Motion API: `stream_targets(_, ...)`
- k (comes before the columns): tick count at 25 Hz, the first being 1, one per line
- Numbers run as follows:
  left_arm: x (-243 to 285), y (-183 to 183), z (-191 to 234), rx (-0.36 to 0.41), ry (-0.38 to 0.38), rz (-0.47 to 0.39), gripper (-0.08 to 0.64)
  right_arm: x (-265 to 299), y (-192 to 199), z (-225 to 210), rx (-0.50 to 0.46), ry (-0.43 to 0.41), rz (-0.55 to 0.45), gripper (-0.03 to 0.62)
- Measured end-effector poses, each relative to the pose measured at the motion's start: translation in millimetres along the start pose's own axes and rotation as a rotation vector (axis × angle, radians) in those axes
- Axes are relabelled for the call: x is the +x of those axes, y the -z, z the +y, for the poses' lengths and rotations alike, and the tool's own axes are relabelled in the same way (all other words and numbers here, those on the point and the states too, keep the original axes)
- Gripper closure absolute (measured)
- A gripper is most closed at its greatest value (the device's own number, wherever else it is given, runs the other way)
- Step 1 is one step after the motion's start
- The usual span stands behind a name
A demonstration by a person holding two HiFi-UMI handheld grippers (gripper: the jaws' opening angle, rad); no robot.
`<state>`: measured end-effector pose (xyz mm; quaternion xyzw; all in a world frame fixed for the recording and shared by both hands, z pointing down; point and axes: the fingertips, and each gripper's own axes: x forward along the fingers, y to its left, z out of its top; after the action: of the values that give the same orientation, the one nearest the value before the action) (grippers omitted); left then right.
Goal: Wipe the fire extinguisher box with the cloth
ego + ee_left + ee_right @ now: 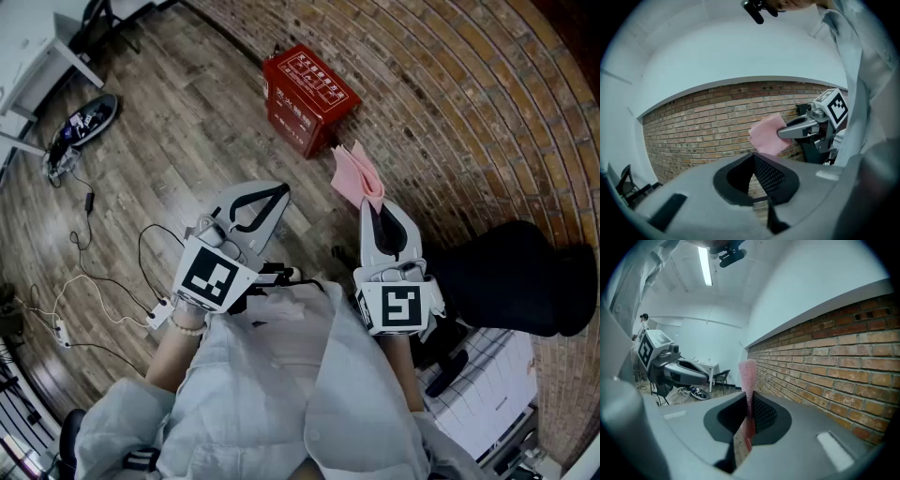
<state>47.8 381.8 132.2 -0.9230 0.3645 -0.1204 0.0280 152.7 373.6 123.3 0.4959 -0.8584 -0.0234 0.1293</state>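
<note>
Red fire extinguisher box (307, 98), lid printed with pale characters, standing on the wood-plank floor (178, 141) at the foot of the brick wall (450, 103); whether it touches the wall cannot be told. No cloth rests on it, and neither gripper view shows it. The pink cloth (357, 175), folded, is carried in the air in front of the person, apart from the box. It is pinched at its lower edge by the right gripper (372, 208), whose jaws press together on it. In the right gripper view it rises edge-on as a narrow strip from between the jaws. The left gripper (278, 194) hangs beside the right one, jaws closed tip to tip with nothing between them. White cables (66, 300) trail over the floor to the left, well away from the box. Step in hand, as judged: the cloth is secured and the approach to the box is under way, with wiping not yet begun. The next move probably calls for lowering the right gripper toward the lid and turning it so that the cloth's broad face, not its edge, meets the red surface. The free left gripper could steady the box.
</note>
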Motion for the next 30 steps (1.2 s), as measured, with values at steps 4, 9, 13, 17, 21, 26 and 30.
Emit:
stream_targets(4,2.0,-0.1,1.3,0.001,0.002,-0.001,0.571,2.0,-0.1,-1.8,-0.010,-0.002,0.007,0.578)
stream_targets(9,0.8,0.1,1.3,-0.001,0.006,-0.001,0.571,0.8,-0.4,-1.2,-0.009,0.004,0.011,0.578)
stream_targets(13,-0.9,0.1,1.7,-0.002,0.009,-0.005,0.571,0.6,-1.1,1.0,-0.012,0.005,0.010,0.578)
stream_targets(17,-1.6,0.9,1.9,0.001,0.011,-0.006,0.571,1.7,-1.0,2.3,-0.014,0.004,0.009,0.578)
stream_targets(21,-5.5,3.2,8.0,-0.003,0.009,-0.010,0.571,5.4,-2.6,5.9,0.009,0.009,0.004,0.578)
stream_targets(26,-15.0,2.1,16.8,0.010,0.011,-0.022,0.571,8.4,-10.5,13.0,0.014,0.032,-0.017,0.577)
stream_targets(30,-23.1,1.8,24.5,0.016,0.014,-0.034,0.571,9.4,-17.0,20.5,0.001,0.052,-0.027,0.575)
